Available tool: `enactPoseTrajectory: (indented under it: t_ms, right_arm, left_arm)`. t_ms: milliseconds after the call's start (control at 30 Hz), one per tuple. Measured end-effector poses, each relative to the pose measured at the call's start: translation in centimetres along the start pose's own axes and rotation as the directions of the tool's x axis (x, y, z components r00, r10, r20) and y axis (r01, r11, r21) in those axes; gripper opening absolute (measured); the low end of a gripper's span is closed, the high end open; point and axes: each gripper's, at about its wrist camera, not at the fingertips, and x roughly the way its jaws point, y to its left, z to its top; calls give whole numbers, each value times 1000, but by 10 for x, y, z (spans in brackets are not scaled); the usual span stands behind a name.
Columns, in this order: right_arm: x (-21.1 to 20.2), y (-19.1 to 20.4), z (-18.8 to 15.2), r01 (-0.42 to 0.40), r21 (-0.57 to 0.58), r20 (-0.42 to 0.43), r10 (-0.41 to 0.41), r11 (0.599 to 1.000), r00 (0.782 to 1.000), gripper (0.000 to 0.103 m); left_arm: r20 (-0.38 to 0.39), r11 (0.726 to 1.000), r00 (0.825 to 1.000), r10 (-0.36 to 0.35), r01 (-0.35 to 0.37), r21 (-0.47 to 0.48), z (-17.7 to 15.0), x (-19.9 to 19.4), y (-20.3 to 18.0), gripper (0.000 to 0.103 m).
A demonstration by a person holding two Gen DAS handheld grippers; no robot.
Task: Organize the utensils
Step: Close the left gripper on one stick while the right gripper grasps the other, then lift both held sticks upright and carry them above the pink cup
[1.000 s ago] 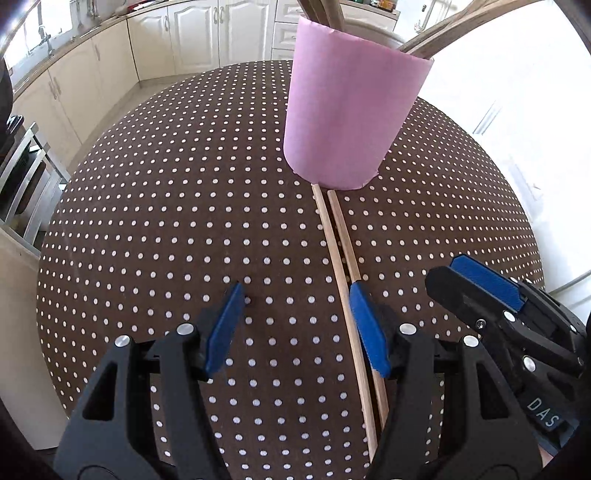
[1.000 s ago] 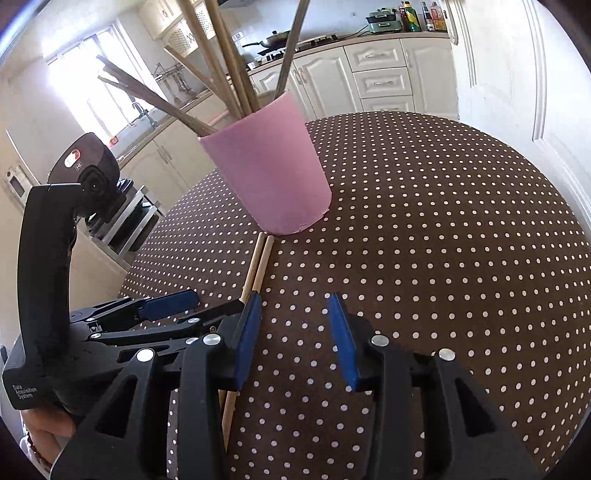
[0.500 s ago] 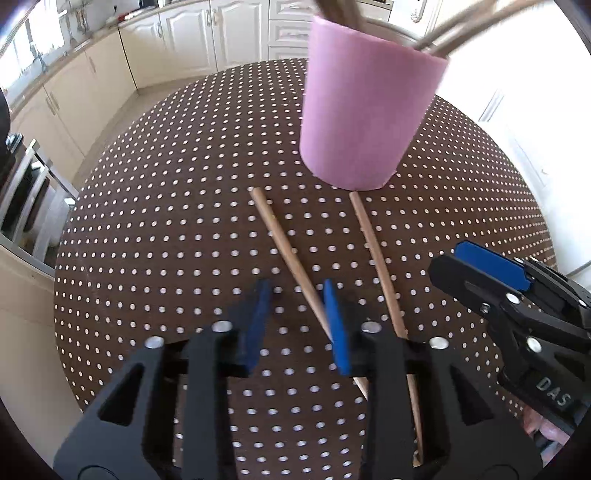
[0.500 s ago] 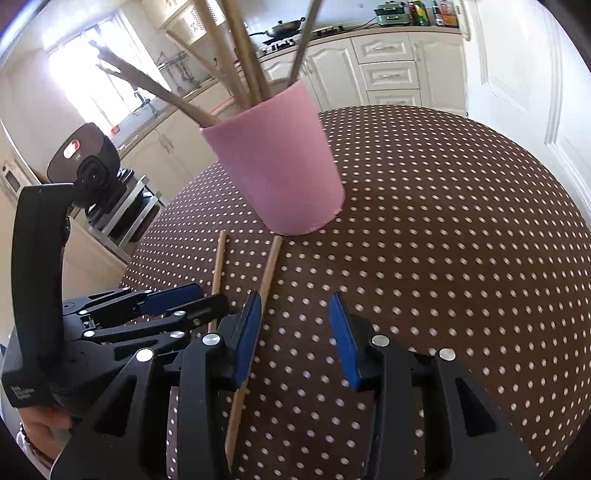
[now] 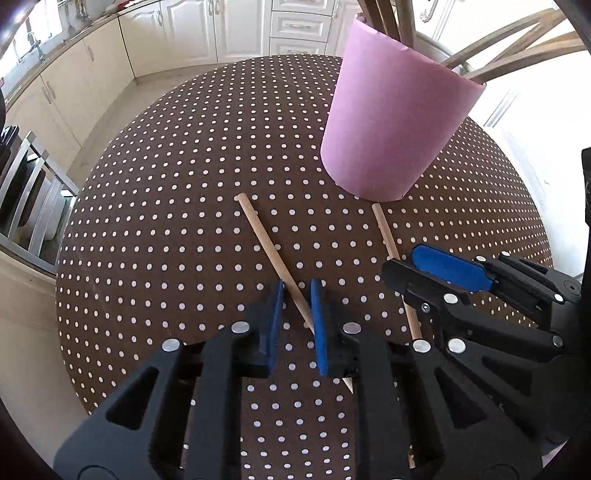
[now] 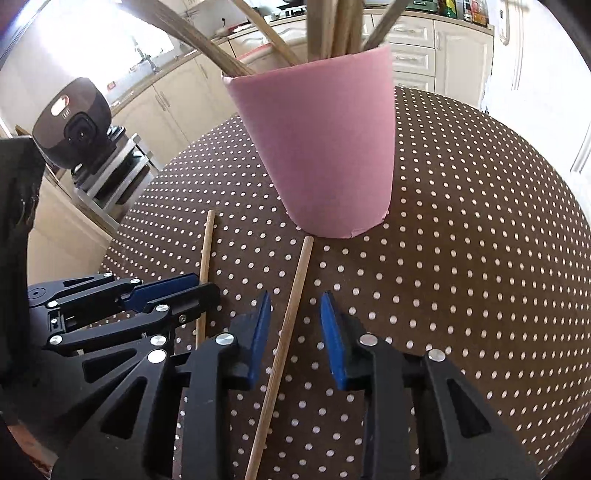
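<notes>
**A:** How much looks sorted?

**B:** Most of it, I judge. The pink cup (image 6: pixel 325 155) stands upright at the far middle of the dotted table (image 5: pixel 155 229) with several wooden sticks (image 6: pixel 332 26) already standing in it. Two loose ones lie flat on the cloth, near side of the cup.

**A:** And the tongs?

**B:** The left gripper (image 5: pixel 296 314) has its blue pads narrowly apart, straddling the left chopstick (image 5: pixel 271 254); whether they actually pinch it, I cannot tell. The right gripper (image 6: pixel 294 326) stands wider apart, with the right chopstick (image 6: pixel 291 306) lying between its fingers, touching neither.

**A:** So both remain to be lifted and dropped in.

**B:** Yes, as I read it. The right stick's far tip lies just beside the cup's base; the left stick's tip is clear of it.

**A:** Room to work?

**B:** Tight in the middle: the two grippers sit side by side, close together. Open cloth lies to the far left and to the right. The table's left edge drops toward a metal rack (image 5: pixel 33 192), and sticks splaying out of the cup crowd the space above its rim.
</notes>
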Motion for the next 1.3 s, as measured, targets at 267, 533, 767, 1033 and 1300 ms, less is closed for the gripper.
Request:
enactPoseTrajectory:
  t_ms: [267, 533, 767, 1033, 1300]
  right_arm:
    - [7, 4, 2, 16, -12, 9, -15, 1000, 1000, 7]
    - [-9, -12, -5, -61, 49, 30, 59, 997, 998, 5]
    - [-36, -9, -13, -103, 50, 69, 100, 993, 993, 5]
    - [-82, -1, -23, -144, 14, 153, 140, 989, 978, 5]
    - [-126, 14, -29, -151, -38, 264, 156, 988, 952, 5]
  left_arm:
    - [47, 1000, 999, 22, -22, 9, -6, 6, -5, 12]
    - [68, 1000, 997, -21, 21, -3, -11, 2, -1, 6]
    - [115, 999, 992, -51, 50, 11, -26, -28, 3, 6]
    - [207, 996, 975, -81, 74, 39, -48, -80, 9, 6]
    - [317, 995, 943, -99, 85, 58, -61, -122, 2, 6]
